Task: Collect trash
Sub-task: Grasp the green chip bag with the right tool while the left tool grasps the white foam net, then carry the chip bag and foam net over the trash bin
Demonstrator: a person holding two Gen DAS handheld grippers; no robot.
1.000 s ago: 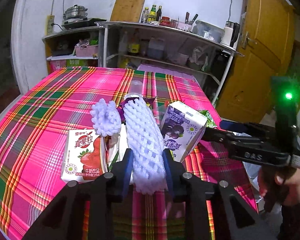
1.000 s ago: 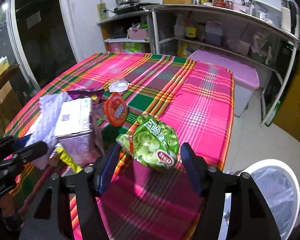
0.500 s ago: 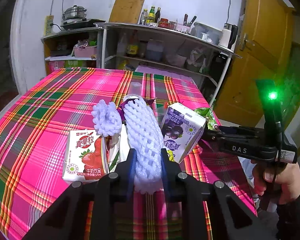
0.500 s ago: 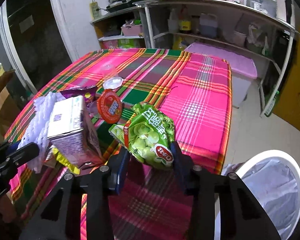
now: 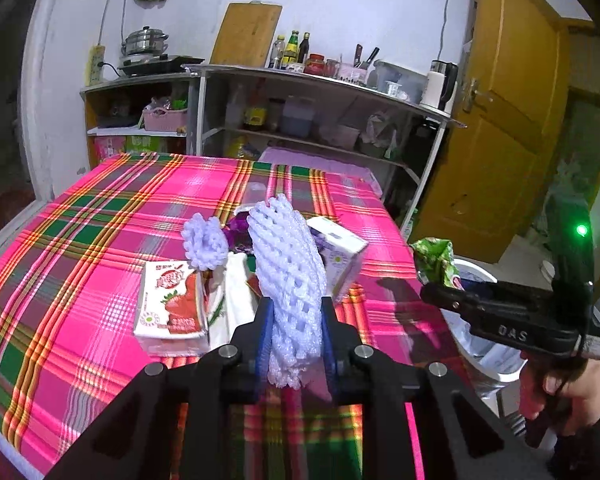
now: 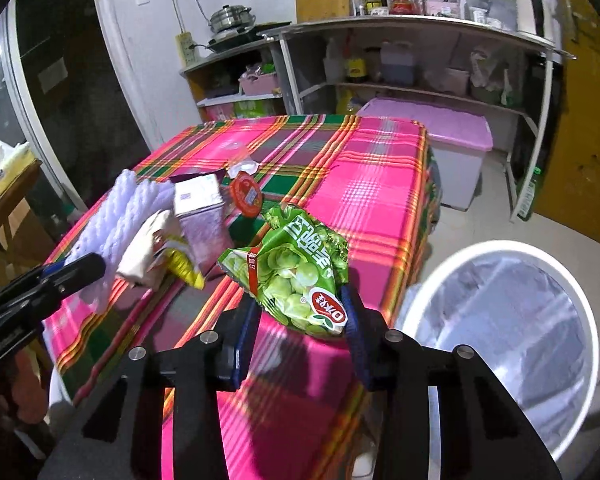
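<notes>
My left gripper (image 5: 296, 320) is shut on a white foam fruit net (image 5: 288, 276), which stands up off the plaid tablecloth (image 5: 80, 248). My right gripper (image 6: 302, 304) is shut on a crumpled green snack bag (image 6: 296, 264) and holds it over the table's right edge. A white bin (image 6: 480, 246) with a clear liner stands just to the right of the bag. In the left wrist view the right gripper (image 5: 440, 292) holds the bag (image 5: 436, 258) above the bin (image 5: 476, 276). The left gripper's fingers (image 6: 80, 272) show at the right wrist view's left edge.
On the cloth lie a strawberry milk carton (image 5: 170, 304), a purple carton (image 5: 340, 256), a second foam net (image 5: 204, 244), a red lid (image 6: 246, 198), a clear cup (image 6: 240, 160) and a yellow wrapper (image 6: 184, 268). A pink-lidded box (image 6: 444, 132) and shelves stand behind the table.
Both grippers closed on their items. The left lifted the foam net off the cloth. The right carried the green bag rightward off the pile to the table edge by the bin.
</notes>
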